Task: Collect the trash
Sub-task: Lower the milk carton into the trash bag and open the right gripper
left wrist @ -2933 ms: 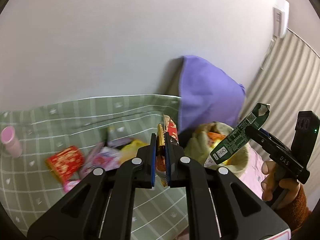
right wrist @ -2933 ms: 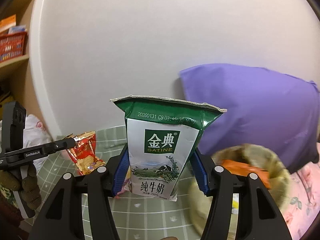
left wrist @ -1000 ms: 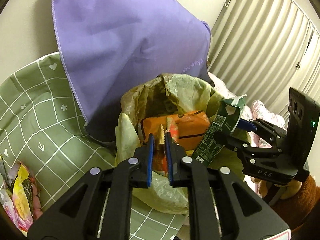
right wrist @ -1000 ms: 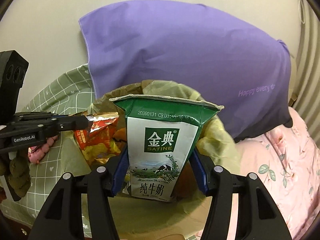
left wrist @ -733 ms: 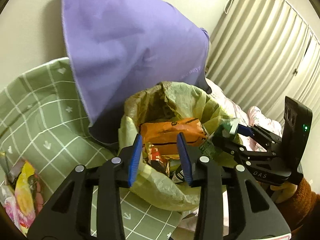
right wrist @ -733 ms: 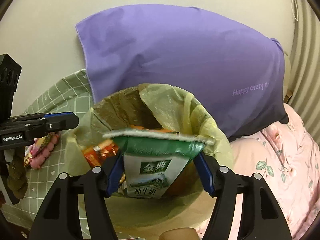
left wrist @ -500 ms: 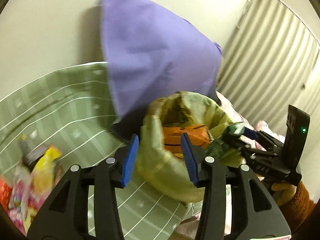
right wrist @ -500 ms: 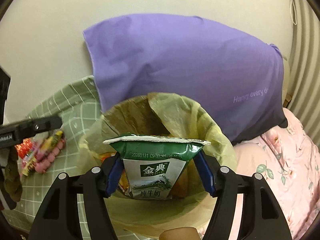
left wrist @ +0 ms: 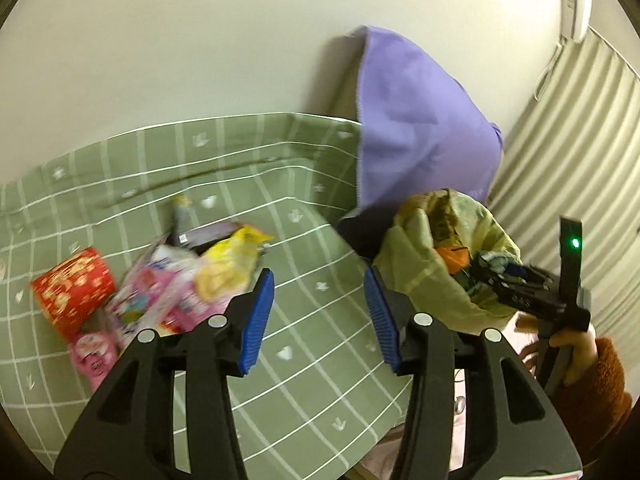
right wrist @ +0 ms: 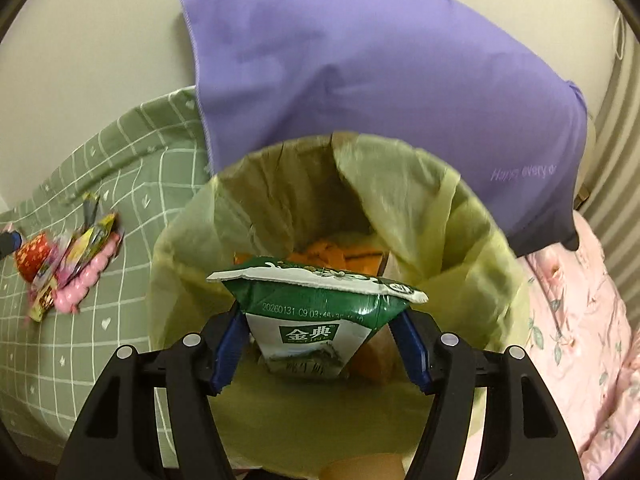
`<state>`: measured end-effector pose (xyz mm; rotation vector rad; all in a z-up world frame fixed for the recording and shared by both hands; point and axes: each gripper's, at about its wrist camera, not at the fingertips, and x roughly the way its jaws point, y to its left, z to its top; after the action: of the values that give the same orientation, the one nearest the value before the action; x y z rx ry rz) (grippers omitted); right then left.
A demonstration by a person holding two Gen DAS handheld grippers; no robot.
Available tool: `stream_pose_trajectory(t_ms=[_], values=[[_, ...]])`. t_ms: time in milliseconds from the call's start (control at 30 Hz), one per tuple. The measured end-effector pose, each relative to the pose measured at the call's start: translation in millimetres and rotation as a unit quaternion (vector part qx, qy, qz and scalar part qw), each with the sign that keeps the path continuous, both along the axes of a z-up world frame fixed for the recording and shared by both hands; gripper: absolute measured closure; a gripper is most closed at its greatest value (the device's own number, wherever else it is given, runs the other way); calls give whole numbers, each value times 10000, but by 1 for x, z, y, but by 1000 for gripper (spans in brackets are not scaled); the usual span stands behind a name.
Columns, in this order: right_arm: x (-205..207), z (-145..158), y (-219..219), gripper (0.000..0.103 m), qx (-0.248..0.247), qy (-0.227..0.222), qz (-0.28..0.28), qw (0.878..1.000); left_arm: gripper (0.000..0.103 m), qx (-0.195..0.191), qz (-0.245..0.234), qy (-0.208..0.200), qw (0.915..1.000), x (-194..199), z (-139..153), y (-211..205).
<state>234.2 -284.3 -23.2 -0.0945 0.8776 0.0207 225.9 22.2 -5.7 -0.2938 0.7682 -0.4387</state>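
Note:
My left gripper (left wrist: 318, 312) is open and empty above the green checked bedspread (left wrist: 256, 184). A pile of wrappers lies to its left: a red cup (left wrist: 72, 292), pink packets (left wrist: 160, 296) and a yellow bag (left wrist: 228, 264). My right gripper (right wrist: 322, 346) holds a green and white milk carton (right wrist: 316, 320) tilted forward over the mouth of the yellow-green trash bag (right wrist: 400, 184). Orange packaging (right wrist: 332, 256) lies inside the bag. In the left wrist view the bag (left wrist: 424, 276) is at the right, with the right gripper (left wrist: 512, 284) at its rim.
A purple pillow (right wrist: 380, 64) leans on the wall behind the bag. A pink floral sheet (right wrist: 580, 320) lies to the right. Striped curtains (left wrist: 572, 140) hang at the far right. The wrapper pile also shows in the right wrist view (right wrist: 68, 268).
My left gripper opened, dropped the snack wrapper into the bag, and swung left toward the wrapper pile. My right gripper lowered the milk carton over the bag and tipped it forward.

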Motion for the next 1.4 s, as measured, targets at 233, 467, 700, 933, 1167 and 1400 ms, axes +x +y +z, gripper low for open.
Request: stream_pose_trajectory(t_ms=[233, 467, 700, 933, 1167, 1400], values=[[-36, 12, -4, 39, 427, -316, 185, 9984, 56, -123, 307, 90, 9994, -9, -10, 27], [-62, 24, 11, 39, 319, -434, 181, 9984, 56, -175, 349, 129, 9992, -12, -14, 36], [-79, 38, 31, 39, 178, -799, -137, 9966, 56, -123, 416, 79, 9990, -18, -15, 47], [-83, 46, 42, 39, 330, -1061, -282, 9934, 56, 29, 844, 2, 9964, -25, -19, 84], [-8, 25, 14, 39, 165, 126, -577, 9981, 56, -46, 1373, 124, 9904, -27, -25, 124], [-29, 20, 19, 39, 20, 300, 119, 9995, 56, -88, 1583, 120, 9873, -33, -29, 136]])
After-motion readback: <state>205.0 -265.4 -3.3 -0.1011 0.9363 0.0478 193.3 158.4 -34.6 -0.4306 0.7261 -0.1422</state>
